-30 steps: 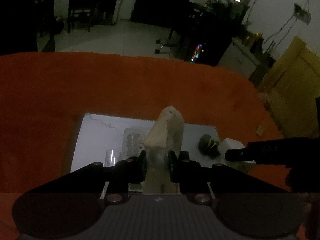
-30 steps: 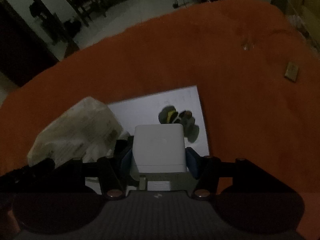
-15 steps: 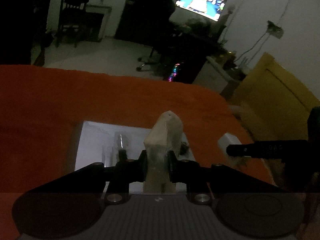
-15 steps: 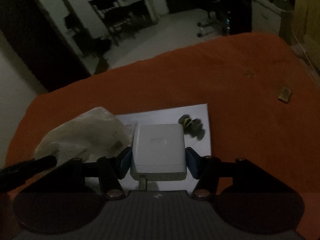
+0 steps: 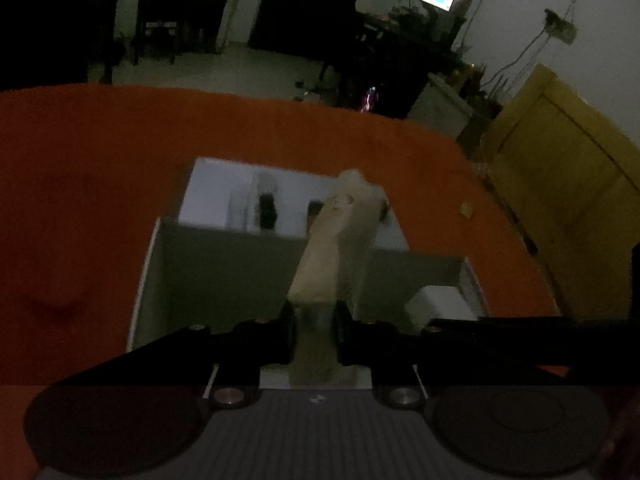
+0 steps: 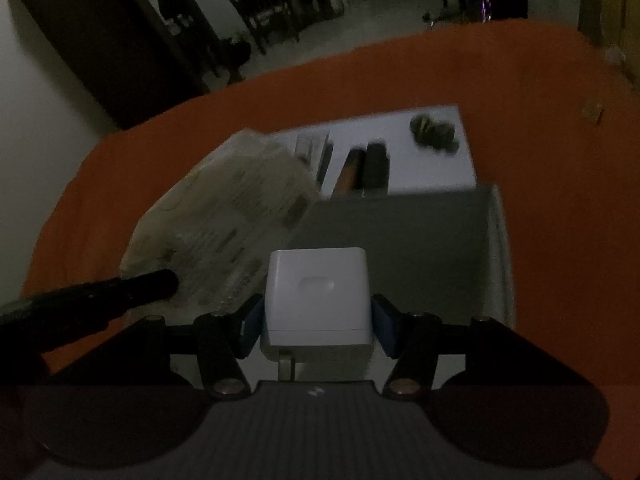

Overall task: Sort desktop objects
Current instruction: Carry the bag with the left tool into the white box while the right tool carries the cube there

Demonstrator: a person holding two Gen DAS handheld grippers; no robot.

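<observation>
Charger [image 6: 318, 292] sits tight between the two fingers of the right gripper [image 6: 318, 320], which is closed on its sides. It hangs over a grey box [image 6: 420, 240] with low walls. The left gripper [image 5: 314, 336] is closed on the bottom end of a soft bag [image 5: 340, 236], and that bag hangs over the same box, just beside the charger.

What could go wrong? The two grippers are very close. The tip of the left one nearly touches the bag side next to the charger, so they could bump and knock a thing loose. The bag is floppy and held only at one end, so it could bend, slip or catch on the box wall. The charger is smooth, so it could slide out if the hold gets loose.

Past the box lies a white sheet [image 6: 432, 156] with a dark lump [image 6: 434, 132] and a few small dark things on it, too blurry to name. All around is orange counter [image 6: 540, 140], wide and bare, with one small bit [image 6: 592, 110] far right. The counter edge is far off, so there is lots of room to move.
</observation>
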